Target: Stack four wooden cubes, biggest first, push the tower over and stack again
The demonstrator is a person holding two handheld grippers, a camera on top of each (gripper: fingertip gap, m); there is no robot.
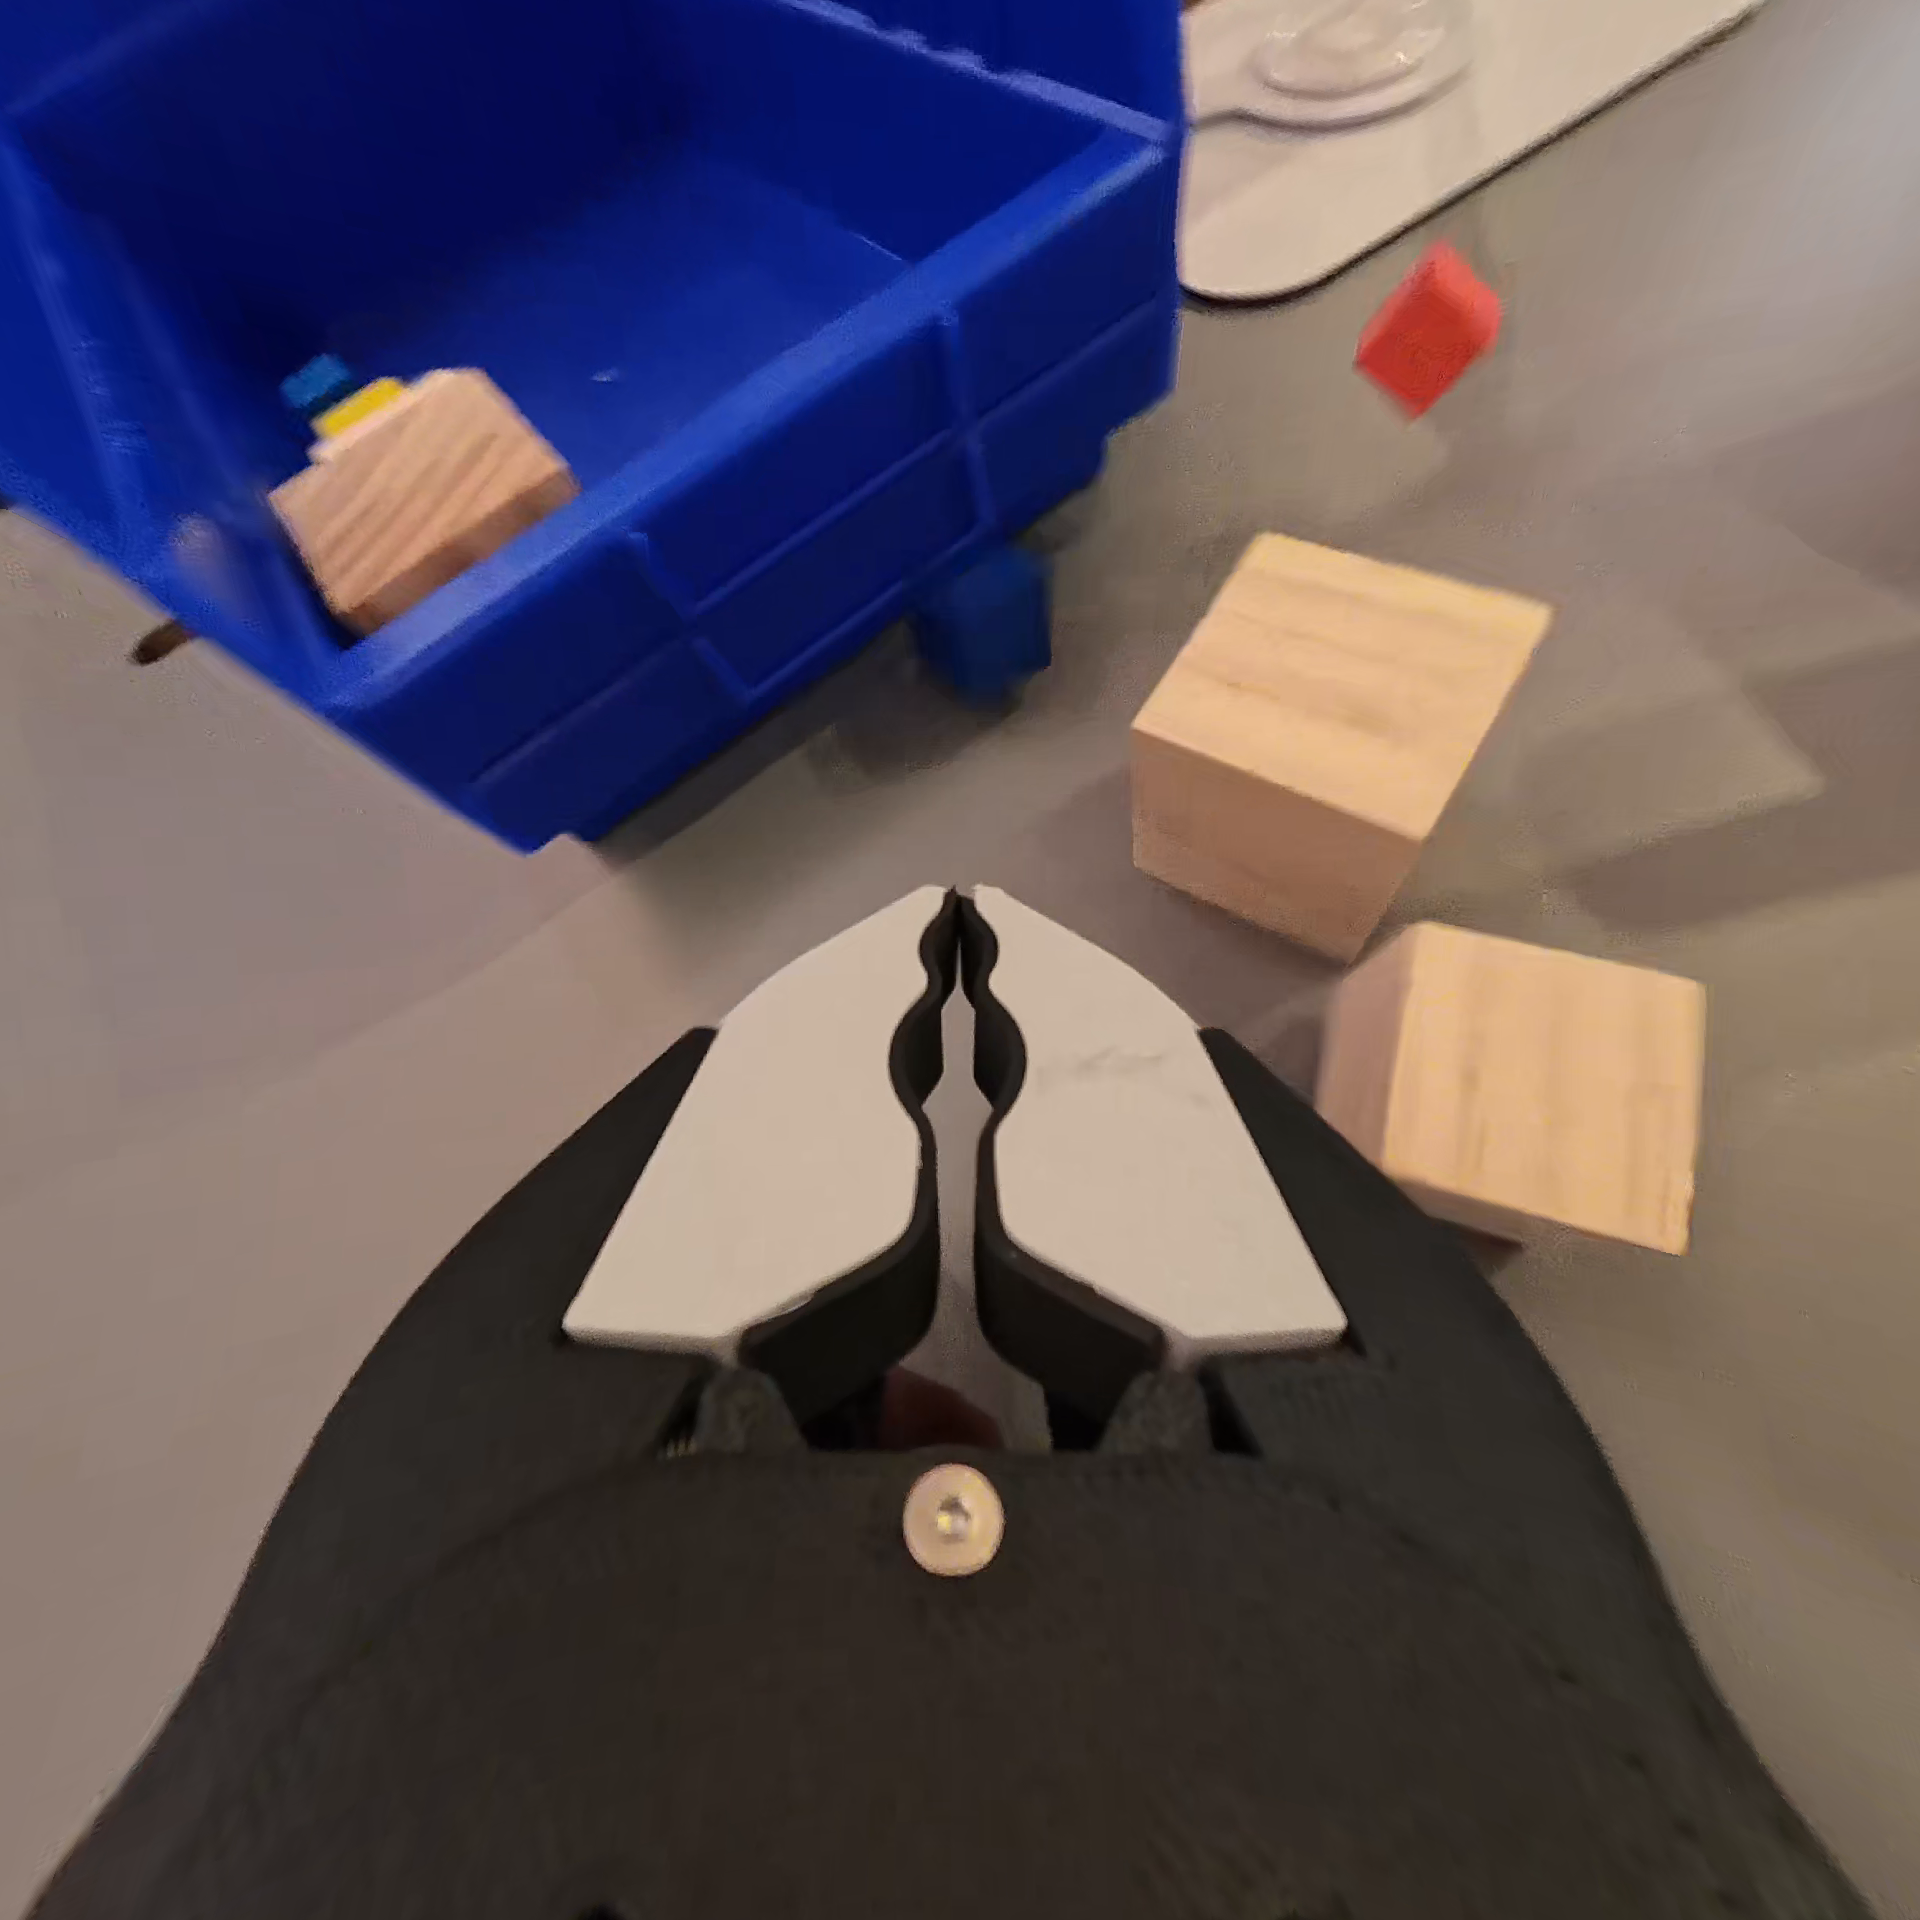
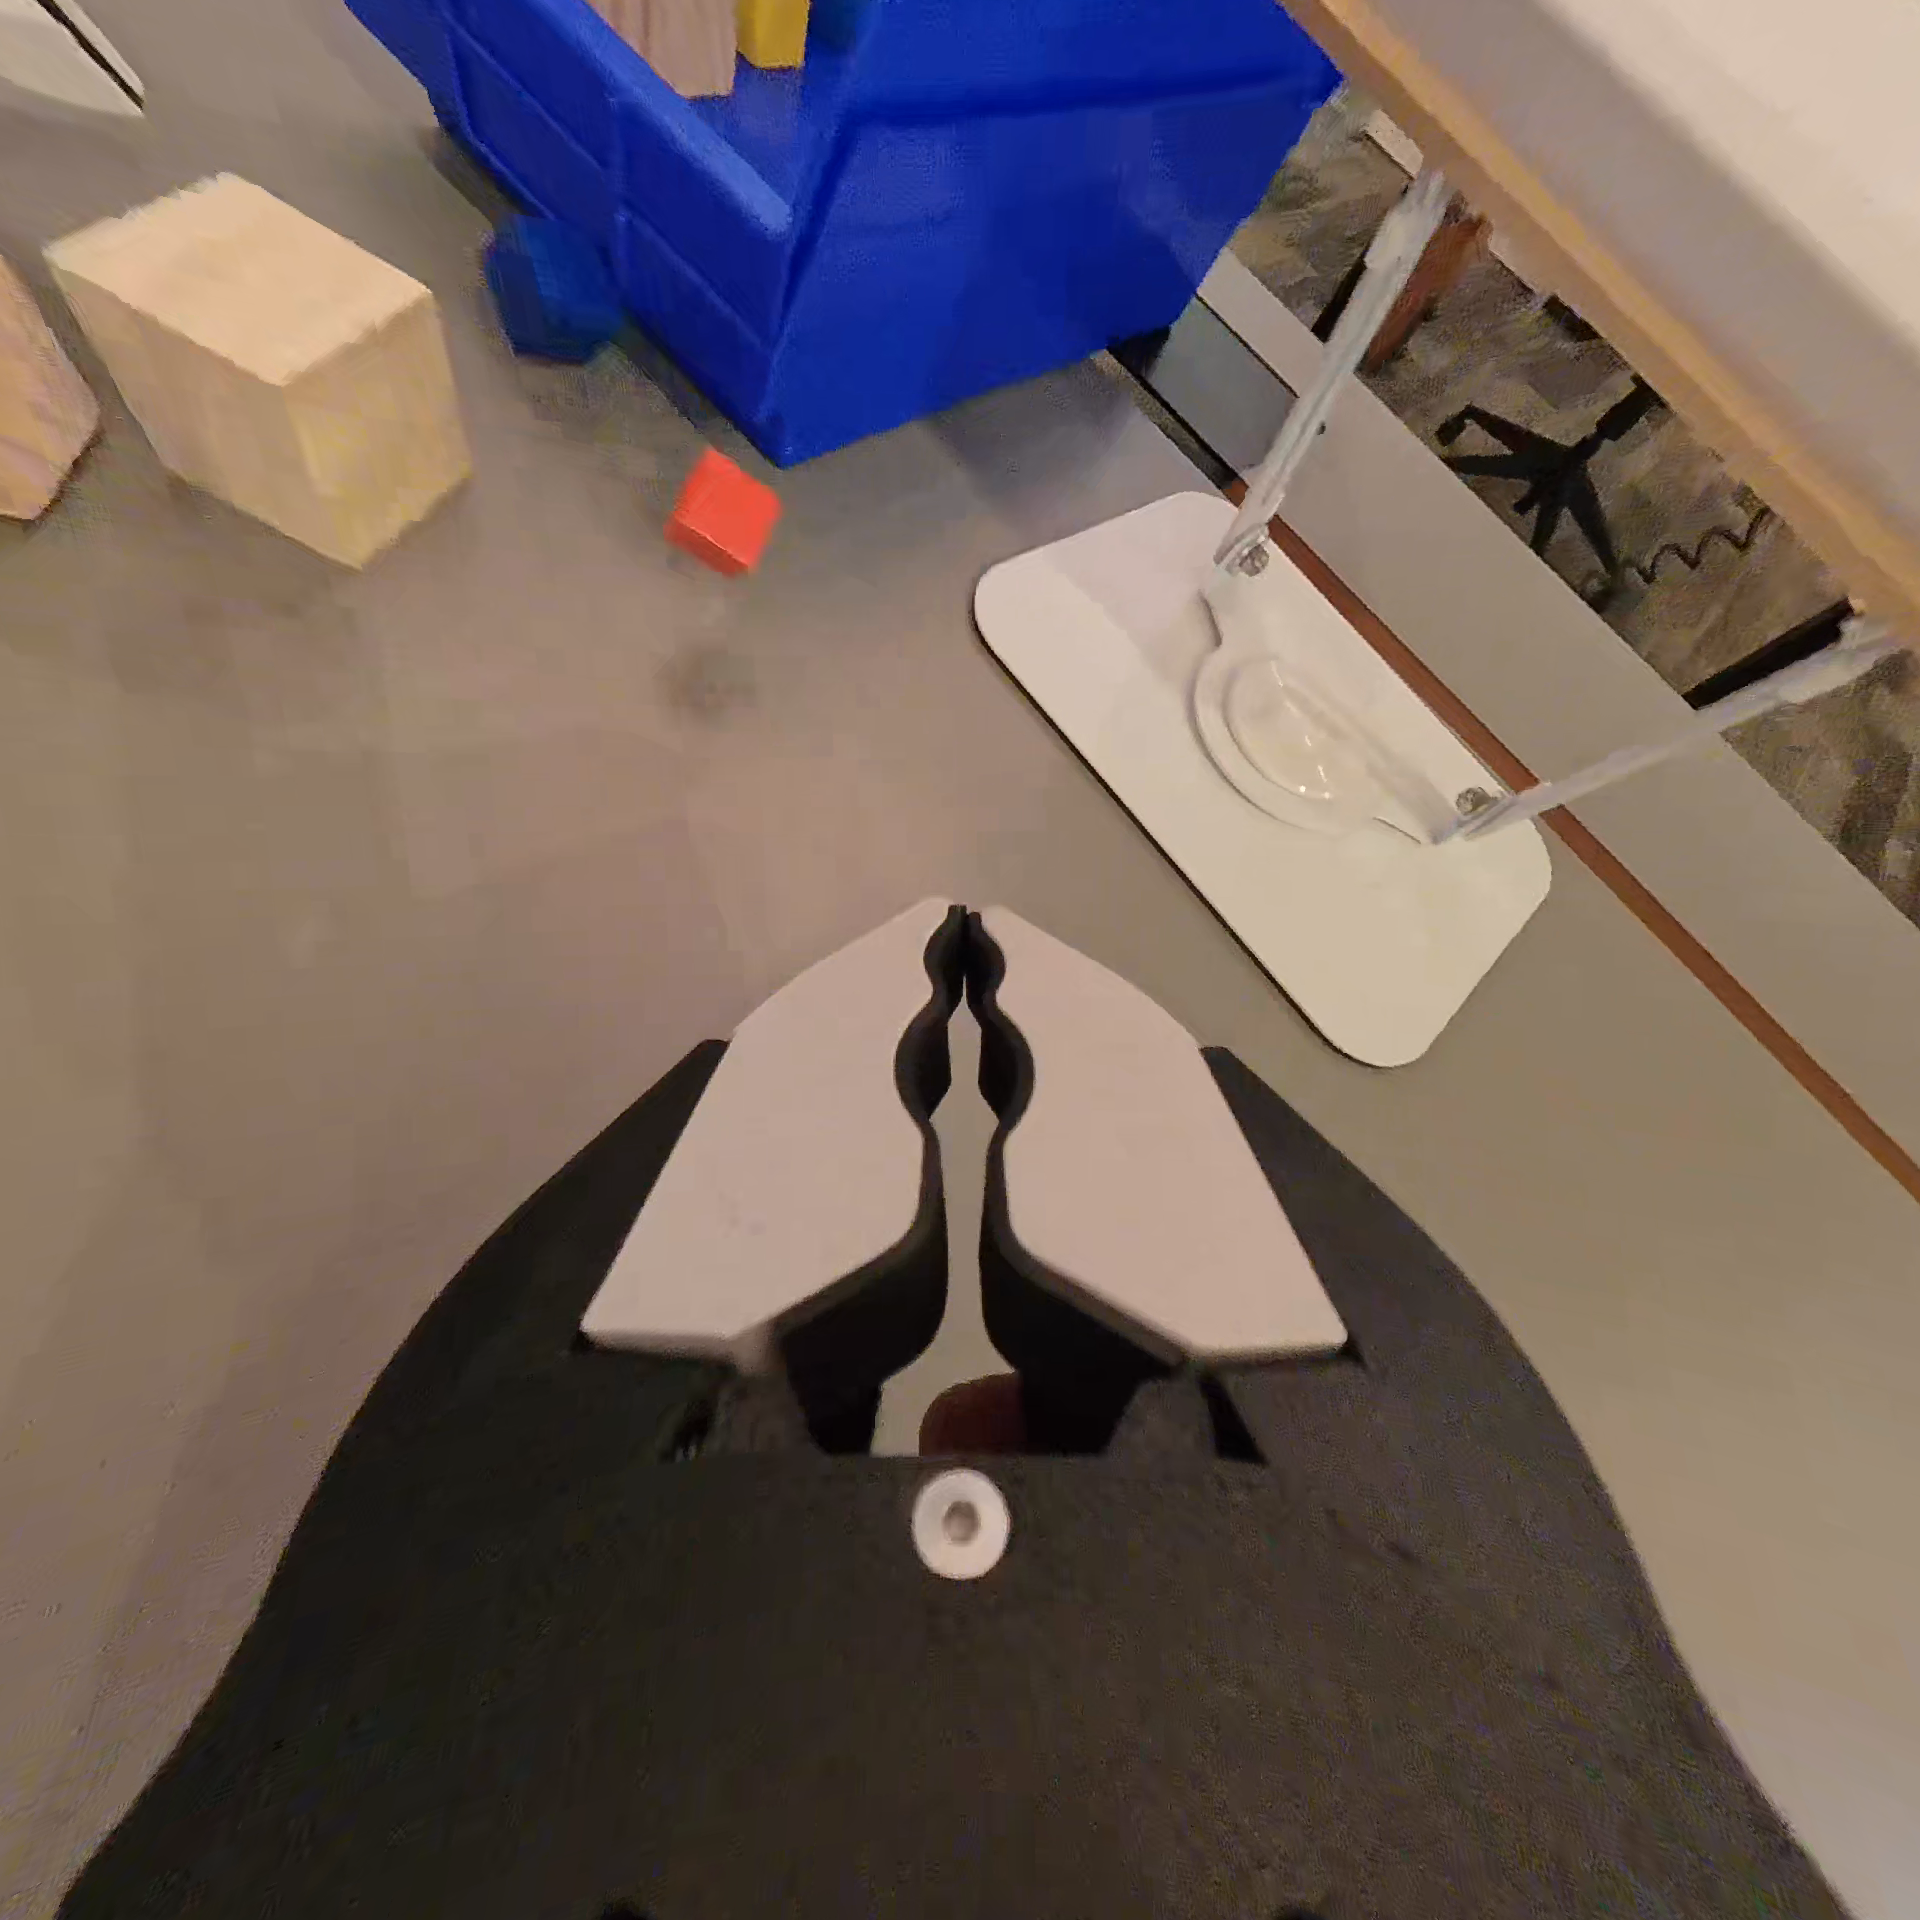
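No tower standing; two plain cubes, larger [image 1: 1320,727] and smaller [image 1: 1517,1091], lying apart on table [image 1: 312,1039]; third [image 1: 416,499] sitting in blue bin [image 1: 831,499]; left gripper [image 1: 961,904] and right gripper [image 2: 958,920] hovering, fingers pressed together, carrying nothing; all stacking remaining

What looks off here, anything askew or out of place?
The blue bin sits tilted, one corner propped on a small blue cube. Another wooden cube is inside it. Two wooden cubes and a red cube lie scattered, unstacked.

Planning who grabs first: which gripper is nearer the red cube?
Right, probably. The right gripper has the red cube just ahead-left; from the left gripper it lies farther off, beyond the wooden cubes.
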